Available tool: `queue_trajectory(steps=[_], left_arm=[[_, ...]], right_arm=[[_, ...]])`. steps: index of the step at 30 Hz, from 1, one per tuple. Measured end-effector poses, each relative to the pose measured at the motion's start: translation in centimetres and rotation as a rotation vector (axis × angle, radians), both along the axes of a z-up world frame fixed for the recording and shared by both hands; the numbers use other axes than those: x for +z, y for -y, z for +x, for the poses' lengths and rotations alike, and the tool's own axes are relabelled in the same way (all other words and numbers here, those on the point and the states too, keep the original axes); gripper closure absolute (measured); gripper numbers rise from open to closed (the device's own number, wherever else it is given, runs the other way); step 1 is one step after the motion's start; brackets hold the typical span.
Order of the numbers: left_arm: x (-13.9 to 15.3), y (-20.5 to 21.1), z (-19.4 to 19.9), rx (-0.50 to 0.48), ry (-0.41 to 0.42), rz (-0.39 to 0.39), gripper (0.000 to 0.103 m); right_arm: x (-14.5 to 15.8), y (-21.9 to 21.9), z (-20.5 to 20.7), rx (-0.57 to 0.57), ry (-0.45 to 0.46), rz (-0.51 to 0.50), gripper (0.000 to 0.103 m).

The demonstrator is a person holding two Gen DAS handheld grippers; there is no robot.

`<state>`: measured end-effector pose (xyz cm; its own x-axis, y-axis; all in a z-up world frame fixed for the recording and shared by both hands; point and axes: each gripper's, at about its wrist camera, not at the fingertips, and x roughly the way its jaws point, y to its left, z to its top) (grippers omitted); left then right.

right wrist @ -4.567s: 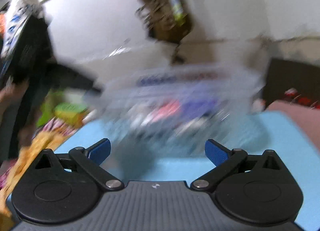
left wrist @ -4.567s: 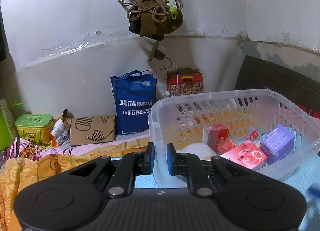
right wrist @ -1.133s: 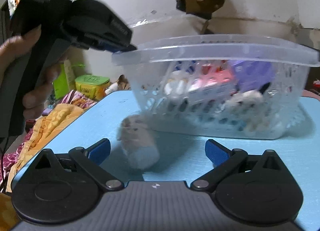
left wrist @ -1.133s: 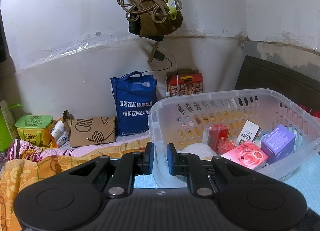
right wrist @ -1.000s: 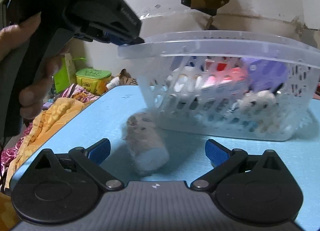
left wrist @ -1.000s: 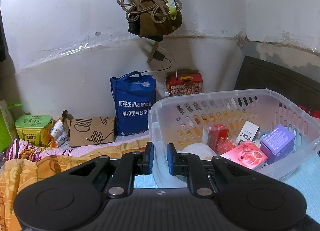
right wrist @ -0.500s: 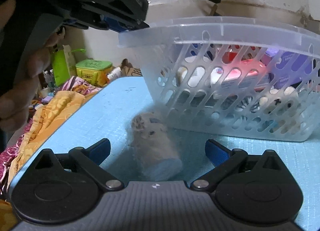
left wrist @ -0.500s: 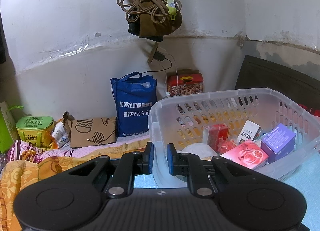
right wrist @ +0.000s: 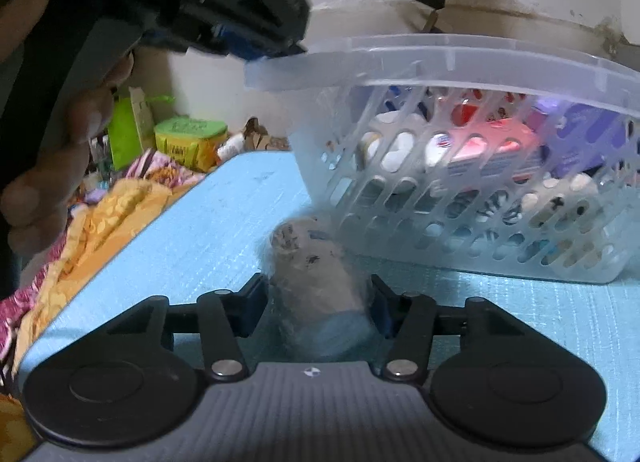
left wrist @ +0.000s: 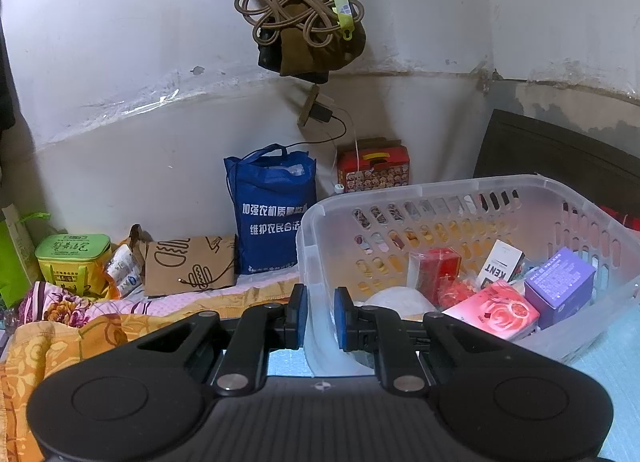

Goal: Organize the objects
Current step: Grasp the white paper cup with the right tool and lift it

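Observation:
A clear plastic basket holds a red box, a white KENT pack, a pink box and a purple box. My left gripper is shut on the basket's near rim. In the right wrist view the basket is tilted, its left end raised off the blue mat. My right gripper has closed around a whitish speckled roll with a blue end lying on the mat beside the basket.
Behind the mat, along the white wall, stand a blue tote bag, a brown paper bag, a green tin and a red patterned box. An orange floral cloth lies left of the mat. Cords and a bag hang overhead.
My right gripper moved forward to the roll and its jaws closed from wide open onto it. My left gripper stayed shut on the basket rim, basket held tilted.

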<state>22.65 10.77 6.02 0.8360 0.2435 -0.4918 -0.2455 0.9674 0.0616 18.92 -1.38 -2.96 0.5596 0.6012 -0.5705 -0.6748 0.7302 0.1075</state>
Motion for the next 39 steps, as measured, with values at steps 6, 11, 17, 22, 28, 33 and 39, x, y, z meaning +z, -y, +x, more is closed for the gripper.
queue_trajectory(steps=[6,11,17,22,28,33,39], left_arm=[[0.0,0.0,0.0,0.002,0.001,0.002,0.086],[0.1,-0.2,0.0,-0.004,0.003,-0.008,0.086],[0.1,-0.3,0.0,-0.007,0.002,-0.014,0.086],[0.0,-0.7,0.1,-0.006,-0.002,-0.023,0.083],[0.1,-0.9,0.1,-0.007,-0.003,-0.037,0.083],[0.1,-1.0,0.1,-0.006,-0.004,-0.037,0.083],[0.0,-1.0,0.1,-0.009,-0.004,-0.035,0.083]], right_arm=[[0.6,1.7,-0.7,0.016,0.035,0.083,0.047],[0.8,2.8,-1.1,0.012,0.046,0.096,0.047],[1.5,5.7,-2.8,-0.002,0.064,0.089,0.047],[5.4,9.7,-4.9,-0.010,0.139,0.145,0.047],[11.9,11.4,-2.1,-0.090,0.237,0.184,0.047],[14.3,7.0,4.9,-0.135,0.232,0.054,0.047],[14.6,3.6,9.9,-0.168,0.201,-0.030,0.047]])
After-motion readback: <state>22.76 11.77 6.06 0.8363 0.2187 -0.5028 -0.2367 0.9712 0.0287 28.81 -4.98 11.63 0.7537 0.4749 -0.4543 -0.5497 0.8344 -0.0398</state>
